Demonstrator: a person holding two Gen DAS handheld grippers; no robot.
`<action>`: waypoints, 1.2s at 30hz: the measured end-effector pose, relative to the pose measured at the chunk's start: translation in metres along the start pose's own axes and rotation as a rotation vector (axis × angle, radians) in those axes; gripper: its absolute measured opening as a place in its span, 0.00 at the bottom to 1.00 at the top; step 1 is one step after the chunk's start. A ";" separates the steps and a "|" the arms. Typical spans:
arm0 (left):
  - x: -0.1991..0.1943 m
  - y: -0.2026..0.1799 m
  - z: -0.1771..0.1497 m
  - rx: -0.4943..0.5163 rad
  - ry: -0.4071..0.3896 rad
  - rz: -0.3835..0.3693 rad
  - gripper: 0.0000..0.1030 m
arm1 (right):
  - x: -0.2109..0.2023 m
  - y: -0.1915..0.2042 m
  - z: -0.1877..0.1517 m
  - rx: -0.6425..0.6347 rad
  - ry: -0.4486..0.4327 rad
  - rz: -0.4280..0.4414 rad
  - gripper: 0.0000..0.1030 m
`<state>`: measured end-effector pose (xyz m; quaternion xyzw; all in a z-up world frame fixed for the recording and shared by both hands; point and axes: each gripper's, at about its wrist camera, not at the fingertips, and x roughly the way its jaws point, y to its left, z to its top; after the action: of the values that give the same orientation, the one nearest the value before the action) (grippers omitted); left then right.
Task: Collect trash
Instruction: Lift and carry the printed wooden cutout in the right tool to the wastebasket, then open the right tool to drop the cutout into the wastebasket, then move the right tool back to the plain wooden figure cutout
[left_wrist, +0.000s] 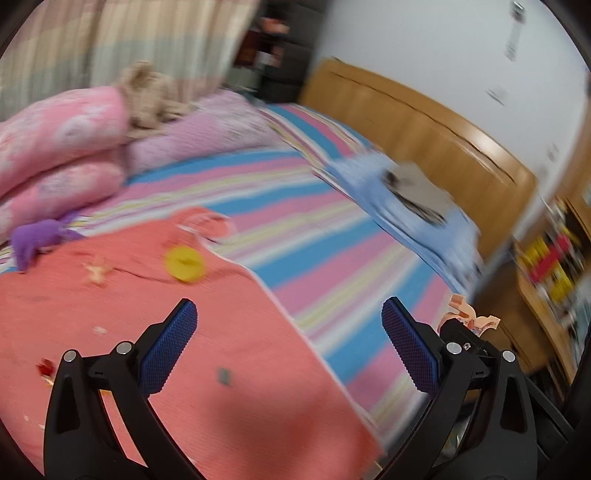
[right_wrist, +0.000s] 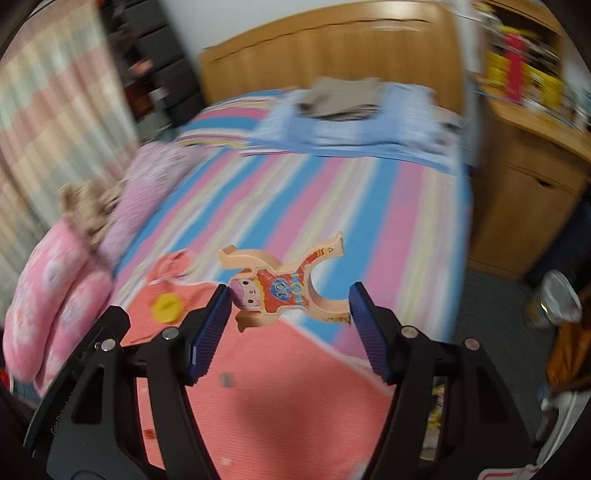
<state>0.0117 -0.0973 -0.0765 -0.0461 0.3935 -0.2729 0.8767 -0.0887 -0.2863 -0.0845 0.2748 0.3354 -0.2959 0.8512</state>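
1. While both views are smeared by motion blur, the bed (right_wrist: 332, 206) fills them, its striped sheet in pink, blue and cream reaching a wooden headboard (right_wrist: 332, 48) at the far end.
2. Folded pink quilts (left_wrist: 55, 147) lie stacked along the bed's left edge, with a lilac one beside them.
3. Over the near left corner of the bed spreads a coral cloth (left_wrist: 147, 332), which carries the smaller litter.
4. At the far right corner of the bed lies a blue pillow (left_wrist: 406, 199) with a grey item on top.
5. With its blue pads wide apart and nothing between them, the left gripper (left_wrist: 288, 343) hovers over the coral cloth.
6. Grasped between the pads of the right gripper (right_wrist: 290, 314) is a flat wooden figure (right_wrist: 284, 288), a painted cartoon child held above the cloth's right edge.
7. Toward the cloth's far edge rests a yellow disc (left_wrist: 184, 264).
8. At the cloth's far left corner lies a purple scrap (left_wrist: 37, 240).
9. Near the cloth's middle sits a small grey chip (left_wrist: 224, 376); what it is cannot be told.
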 end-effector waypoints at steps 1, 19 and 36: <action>0.002 -0.014 -0.010 0.018 0.015 -0.019 0.95 | -0.003 -0.017 -0.002 0.021 -0.001 -0.018 0.61; 0.061 -0.152 -0.228 0.349 0.392 -0.114 0.95 | -0.001 -0.260 -0.154 0.378 0.210 -0.301 0.62; 0.074 -0.134 -0.229 0.350 0.435 -0.084 0.95 | 0.022 -0.258 -0.169 0.421 0.310 -0.307 0.66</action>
<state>-0.1711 -0.2179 -0.2438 0.1493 0.5173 -0.3762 0.7541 -0.3214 -0.3544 -0.2757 0.4333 0.4300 -0.4388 0.6595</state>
